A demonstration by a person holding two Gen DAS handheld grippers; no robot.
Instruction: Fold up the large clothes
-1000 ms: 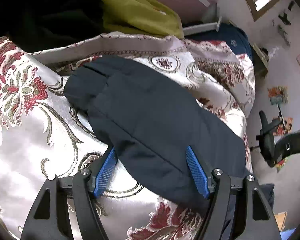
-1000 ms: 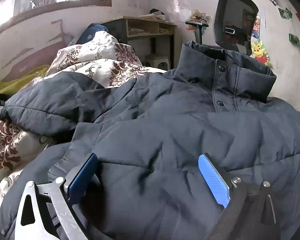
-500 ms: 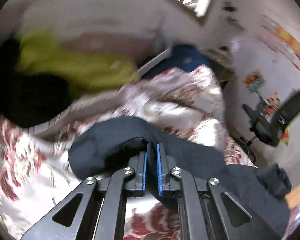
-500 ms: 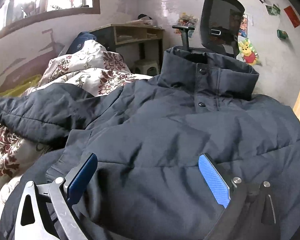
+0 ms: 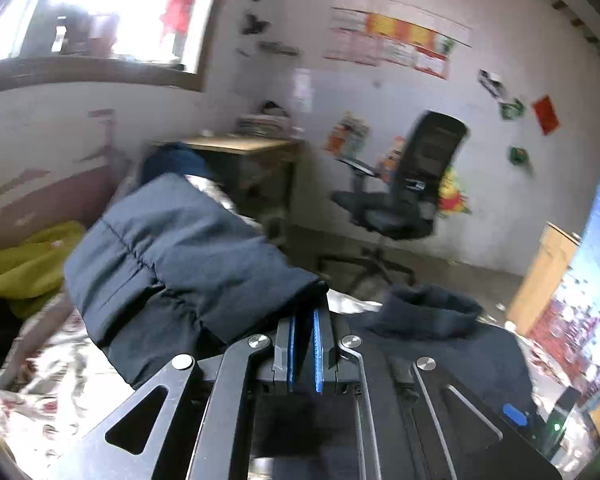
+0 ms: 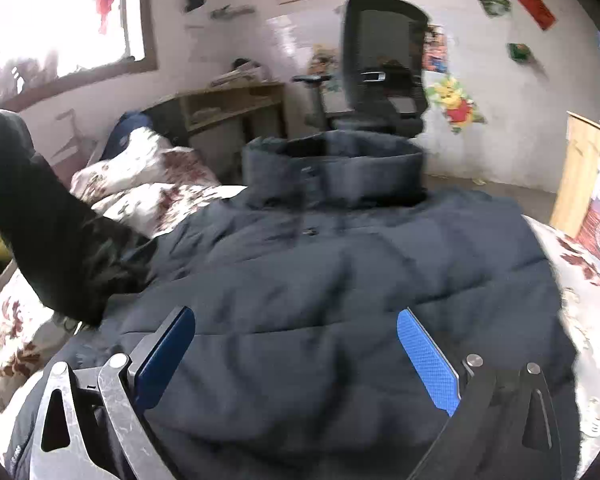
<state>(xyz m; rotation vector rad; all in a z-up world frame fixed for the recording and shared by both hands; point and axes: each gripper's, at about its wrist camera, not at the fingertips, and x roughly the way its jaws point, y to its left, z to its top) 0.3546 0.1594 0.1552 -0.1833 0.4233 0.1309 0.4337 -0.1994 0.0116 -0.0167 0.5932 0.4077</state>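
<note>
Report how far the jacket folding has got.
Done: the dark jacket lies spread front up on the floral bedspread, collar standing.
In hand: the left gripper is shut on a sleeve, raised off the bed. The right gripper is open over the jacket's body.
Left: no fold shows yet; both sleeves and the body remain.

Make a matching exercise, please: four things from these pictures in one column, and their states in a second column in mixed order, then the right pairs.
1. left gripper
2. right gripper
3. jacket collar
4. office chair

a. stands on the floor near the desk
b. open over the jacket body
c. shut on the jacket sleeve
d. stands upright

Pairs: 1-c, 2-b, 3-d, 4-a
</note>
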